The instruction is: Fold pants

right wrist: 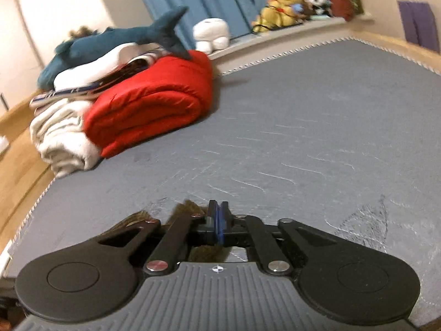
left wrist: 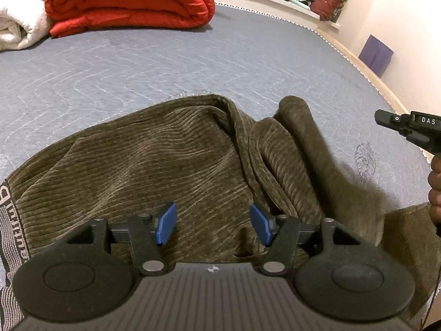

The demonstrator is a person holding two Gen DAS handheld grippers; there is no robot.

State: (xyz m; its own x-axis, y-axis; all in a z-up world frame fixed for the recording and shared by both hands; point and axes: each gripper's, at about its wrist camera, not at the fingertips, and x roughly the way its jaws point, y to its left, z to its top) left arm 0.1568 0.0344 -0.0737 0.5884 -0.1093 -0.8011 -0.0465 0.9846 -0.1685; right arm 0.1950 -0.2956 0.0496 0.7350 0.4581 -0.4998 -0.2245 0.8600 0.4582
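Your left gripper [left wrist: 213, 227] hovered with jaws apart, empty, over the olive-brown corduroy pants [left wrist: 171, 165] bunched on the near grey quilted mattress [left wrist: 193, 63]. Your right gripper [right wrist: 218, 222] was pinched closed, seemingly empty. Folding looked barely begun; next, grab an edge.

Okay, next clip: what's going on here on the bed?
A person with a hand-held gripper in each hand is folding olive-green corduroy pants lying rumpled on a grey quilted mattress. The left hand-held gripper hovers open over the fabric, gripping nothing. The right hand-held gripper is shut; brownish fabric shows beneath it, but whether it pinches any is unclear. A folded red comforter sits further back.
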